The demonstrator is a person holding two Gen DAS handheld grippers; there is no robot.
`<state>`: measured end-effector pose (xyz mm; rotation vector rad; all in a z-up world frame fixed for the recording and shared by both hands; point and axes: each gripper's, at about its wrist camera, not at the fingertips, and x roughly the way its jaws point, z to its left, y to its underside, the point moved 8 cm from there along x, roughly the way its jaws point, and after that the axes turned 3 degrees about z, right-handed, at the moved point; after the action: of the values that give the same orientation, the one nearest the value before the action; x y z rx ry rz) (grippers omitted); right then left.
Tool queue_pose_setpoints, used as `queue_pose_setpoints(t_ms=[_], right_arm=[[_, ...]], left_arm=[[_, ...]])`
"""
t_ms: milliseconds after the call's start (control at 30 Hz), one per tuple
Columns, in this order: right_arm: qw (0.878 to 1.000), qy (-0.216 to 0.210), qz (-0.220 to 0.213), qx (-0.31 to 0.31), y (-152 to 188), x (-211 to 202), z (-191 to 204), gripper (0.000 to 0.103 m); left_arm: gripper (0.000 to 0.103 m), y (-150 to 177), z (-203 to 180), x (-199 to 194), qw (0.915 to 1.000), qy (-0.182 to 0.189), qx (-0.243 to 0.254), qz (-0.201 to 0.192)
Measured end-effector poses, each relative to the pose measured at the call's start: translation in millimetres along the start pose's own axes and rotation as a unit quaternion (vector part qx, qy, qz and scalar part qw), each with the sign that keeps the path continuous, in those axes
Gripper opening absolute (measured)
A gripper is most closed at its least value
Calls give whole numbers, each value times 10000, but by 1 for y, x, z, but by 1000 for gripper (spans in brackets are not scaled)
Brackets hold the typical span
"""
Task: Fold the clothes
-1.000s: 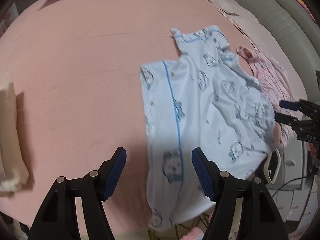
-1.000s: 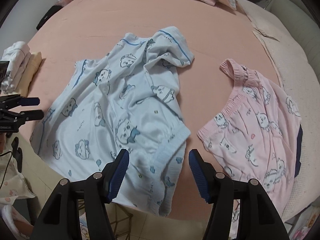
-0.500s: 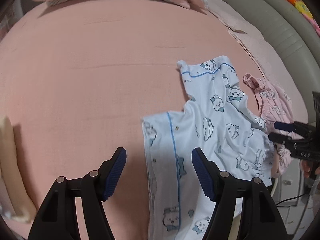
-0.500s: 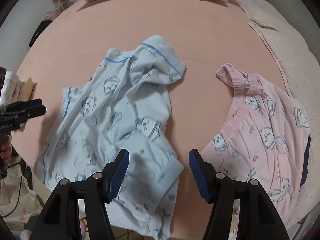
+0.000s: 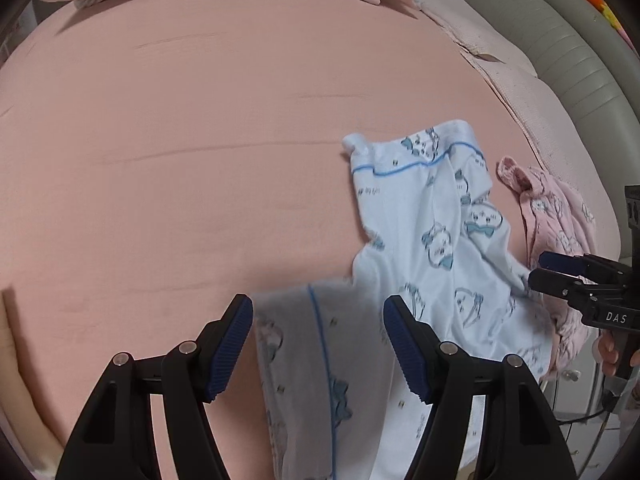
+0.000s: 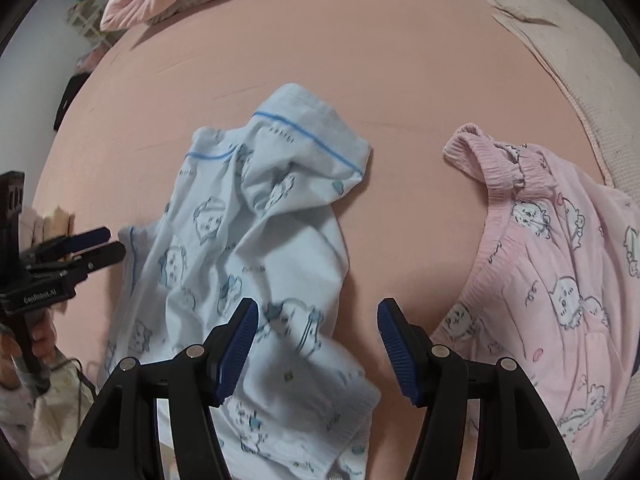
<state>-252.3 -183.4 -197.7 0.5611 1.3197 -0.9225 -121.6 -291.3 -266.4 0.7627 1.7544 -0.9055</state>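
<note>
Two garments lie unfolded on the pink bed [image 6: 280, 40]: the crumpled blue pajama top [image 6: 248, 240] and, right, pink shorts [image 6: 560, 280]. Left gripper [image 5: 318, 344] and right gripper [image 6: 316, 340] hover with jaws apart, holding nothing; all folding is left.

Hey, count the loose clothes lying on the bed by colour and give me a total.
Light blue: 1, the light blue pajama shirt
Pink: 1, the pink pajama shorts
Total: 2
</note>
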Motion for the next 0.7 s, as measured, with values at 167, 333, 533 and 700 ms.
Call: queue_pose_setpoints(t_ms=[167,333,533,700], right_arm=[[9992,-177,25,348,-13,8,-8,62],[9977,-271,113,606,-20,18,-15,62],[9960,-400,193,770,-25,28,-16,62],[9916,-596,225,1126,-32,40,-20,62]], left_arm=[[66,-21,-4,8,9999,-94,24,-41],[66,-32,-5,17,10000,-13,-87,35],[66,-43,-3,26,9986,268,-438,105],[66,-54,1,34,9970,316,-685,165]])
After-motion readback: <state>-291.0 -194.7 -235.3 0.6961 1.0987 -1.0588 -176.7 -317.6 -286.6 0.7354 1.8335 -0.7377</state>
